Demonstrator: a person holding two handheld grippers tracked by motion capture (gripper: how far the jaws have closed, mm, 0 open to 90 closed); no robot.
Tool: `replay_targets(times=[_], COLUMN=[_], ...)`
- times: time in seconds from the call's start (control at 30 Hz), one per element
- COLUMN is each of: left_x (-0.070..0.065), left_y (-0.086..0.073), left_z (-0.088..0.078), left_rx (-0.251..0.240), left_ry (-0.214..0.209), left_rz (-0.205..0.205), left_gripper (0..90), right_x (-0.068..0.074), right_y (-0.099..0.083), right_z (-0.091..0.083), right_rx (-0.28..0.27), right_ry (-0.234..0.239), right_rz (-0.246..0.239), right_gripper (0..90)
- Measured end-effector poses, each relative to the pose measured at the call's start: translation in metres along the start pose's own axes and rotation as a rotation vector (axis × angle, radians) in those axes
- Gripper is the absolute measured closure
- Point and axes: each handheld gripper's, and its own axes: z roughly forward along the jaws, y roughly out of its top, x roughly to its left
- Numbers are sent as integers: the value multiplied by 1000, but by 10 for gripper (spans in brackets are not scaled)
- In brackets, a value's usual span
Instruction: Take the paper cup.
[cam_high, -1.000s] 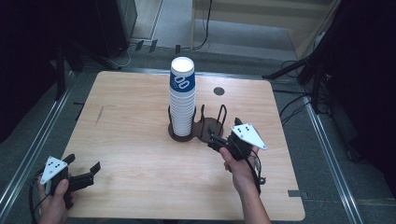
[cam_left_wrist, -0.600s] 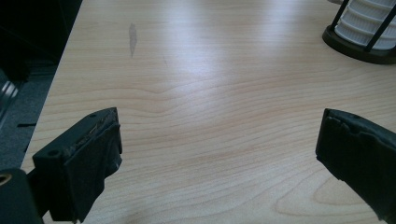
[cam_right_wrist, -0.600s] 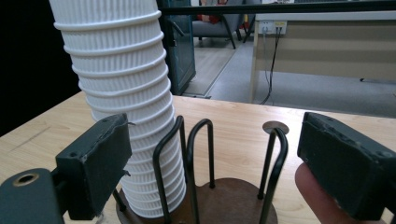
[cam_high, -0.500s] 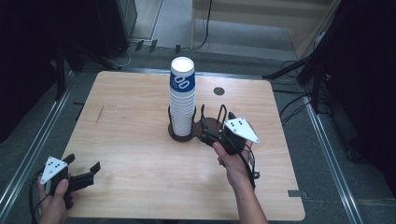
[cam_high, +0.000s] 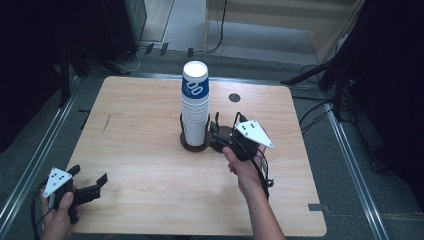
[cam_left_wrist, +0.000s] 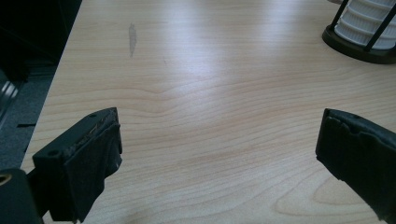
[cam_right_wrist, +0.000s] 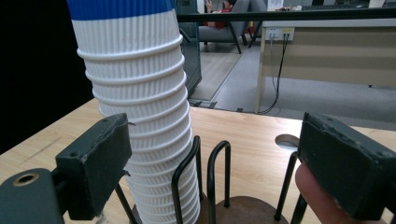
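Paper cups (cam_high: 194, 105), stacked tall in their wire holder (cam_high: 196, 142), could topple if the released right claw (cam_high: 218, 142) bumps them.

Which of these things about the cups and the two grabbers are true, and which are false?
1. The cups are stacked in one tall tower. True.
2. The top cup has a red band. False: the band is blue.
3. The right gripper is beside the cup holder. True.
4. The left gripper is squeezing a cup. False: its jaws are open, nothing between them.
5. The table is made of glass. False: it looks like light wood.
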Motion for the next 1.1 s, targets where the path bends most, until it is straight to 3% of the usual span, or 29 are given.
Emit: replay_targets(times=[1.1], left_x=[1], left_y=[0], left_z=[0], left_rx=[-4], left_ry=[-7], left_rz=[-5], left_gripper=[12], right_x=[35], right_y=[34], right_z=[31], right_rx=[-38], right_ry=[61], right_rz=[1], right_gripper=[96])
